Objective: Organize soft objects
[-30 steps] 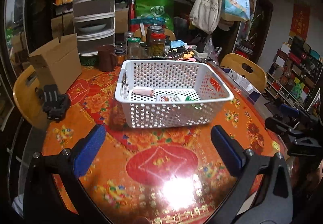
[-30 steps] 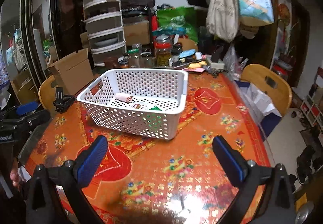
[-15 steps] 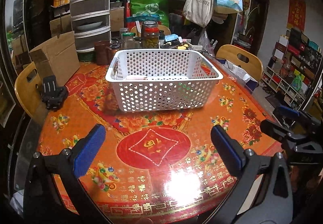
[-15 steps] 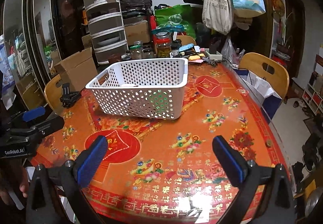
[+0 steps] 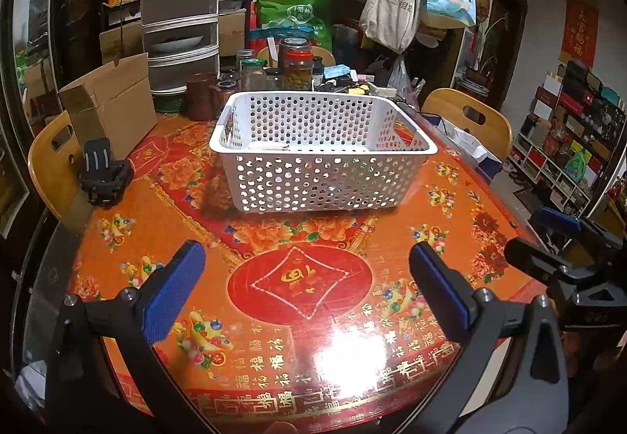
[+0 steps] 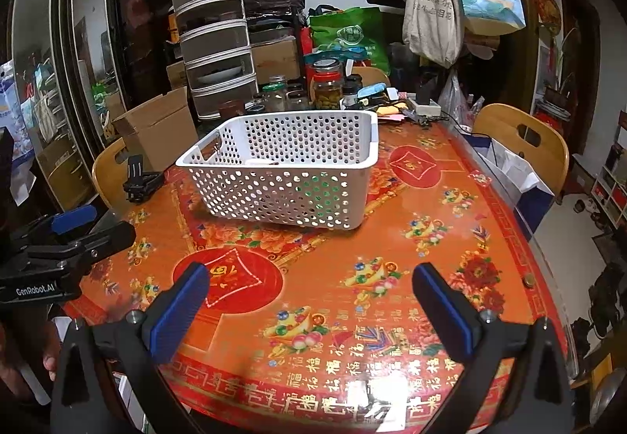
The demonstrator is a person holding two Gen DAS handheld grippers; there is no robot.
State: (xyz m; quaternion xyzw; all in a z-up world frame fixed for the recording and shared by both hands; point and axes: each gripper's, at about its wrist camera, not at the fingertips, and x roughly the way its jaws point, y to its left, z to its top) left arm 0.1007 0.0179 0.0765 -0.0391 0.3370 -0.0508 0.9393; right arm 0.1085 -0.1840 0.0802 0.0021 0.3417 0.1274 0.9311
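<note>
A white perforated basket (image 5: 325,175) (image 6: 282,195) stands on the red and orange patterned table (image 5: 298,289) (image 6: 352,277). Over its rim only a pale soft item (image 5: 269,147) (image 6: 261,162) shows inside; green and red shapes show through the wall holes. My left gripper (image 5: 305,287) hovers open over the table's near edge, well short of the basket, with nothing between its blue pads. My right gripper (image 6: 309,302) is open and empty too, low over the near edge. Each gripper shows at the side of the other's view.
A black clip-like gadget (image 5: 102,175) lies at the table's left edge beside a cardboard box (image 5: 111,109). Jars (image 5: 296,67), drawers and small clutter crowd the far side. Wooden chairs (image 5: 468,118) (image 6: 525,144) stand around the table. A coin (image 6: 529,280) lies near the right edge.
Both grippers have pulled back from the basket and dropped lower, so the basket looks farther off and its contents are mostly hidden behind its wall. Both stayed open.
</note>
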